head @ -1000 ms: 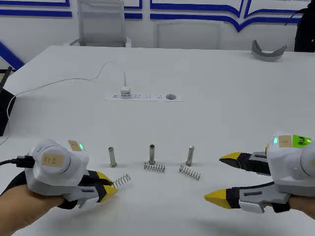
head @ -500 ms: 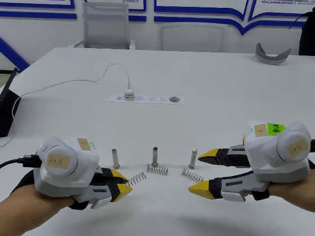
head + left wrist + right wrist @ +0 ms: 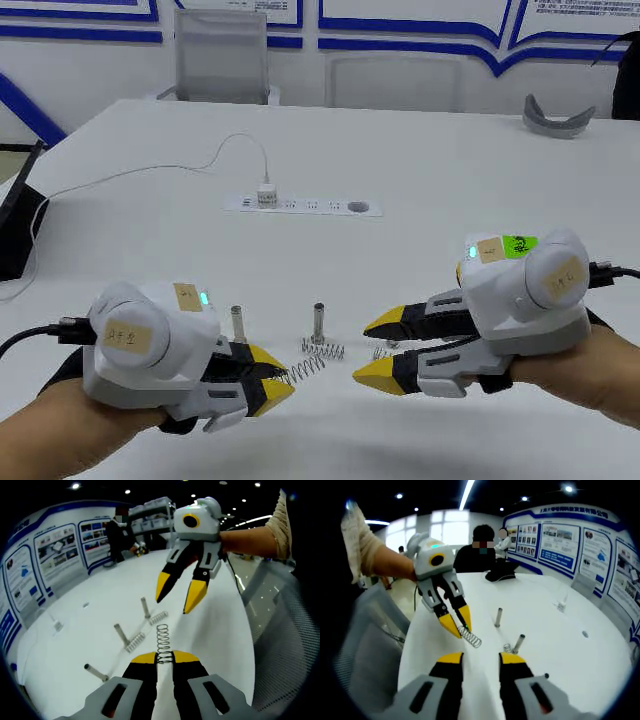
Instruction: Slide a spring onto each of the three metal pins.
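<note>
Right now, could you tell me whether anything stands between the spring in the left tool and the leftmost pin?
Nothing visible does. The left tool holds the spring by one end, and only bare table lies between it and the leftmost pin. A loose spring lies by the middle pin, off that path.

Tight between left gripper [image 3: 280, 380] and right gripper [image 3: 360, 352], with a held spring [image 3: 306, 367] and a loose spring [image 3: 323, 349] in the gap. Blocked just behind by upright pins [image 3: 319, 322]; open over bare table [image 3: 450, 200] beyond, up to the power strip [image 3: 300, 205].
</note>
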The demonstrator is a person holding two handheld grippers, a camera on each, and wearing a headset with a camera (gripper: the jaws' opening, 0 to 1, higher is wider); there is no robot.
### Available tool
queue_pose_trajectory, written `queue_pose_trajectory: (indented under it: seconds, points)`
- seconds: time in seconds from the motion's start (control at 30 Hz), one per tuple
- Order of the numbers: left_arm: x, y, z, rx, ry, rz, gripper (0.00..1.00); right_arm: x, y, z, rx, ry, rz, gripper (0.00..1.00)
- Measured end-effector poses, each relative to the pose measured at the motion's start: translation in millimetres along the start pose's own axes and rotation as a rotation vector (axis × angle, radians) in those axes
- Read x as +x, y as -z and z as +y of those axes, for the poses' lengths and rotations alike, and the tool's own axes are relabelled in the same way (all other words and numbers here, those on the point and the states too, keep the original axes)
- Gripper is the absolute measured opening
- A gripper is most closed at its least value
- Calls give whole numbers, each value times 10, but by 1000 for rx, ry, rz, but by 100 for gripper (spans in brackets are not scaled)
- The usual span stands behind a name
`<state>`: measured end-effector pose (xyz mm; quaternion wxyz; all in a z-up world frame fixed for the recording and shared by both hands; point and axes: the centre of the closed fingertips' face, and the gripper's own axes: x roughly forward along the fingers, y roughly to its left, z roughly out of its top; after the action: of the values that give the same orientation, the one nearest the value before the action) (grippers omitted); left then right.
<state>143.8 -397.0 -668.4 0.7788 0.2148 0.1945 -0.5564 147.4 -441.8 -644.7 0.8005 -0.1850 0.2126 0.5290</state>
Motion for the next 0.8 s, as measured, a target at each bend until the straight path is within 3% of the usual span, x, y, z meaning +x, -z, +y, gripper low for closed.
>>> queue_pose_trajectory:
  seconds: [0.33,0.8]
  points:
    - [9,-188,-203,89,59,-47,10,27,-53,164,11,-77,-25,24]
    - [8,-280,-278,134,79,-74,10,19,-21,289,40,-133,-21,15]
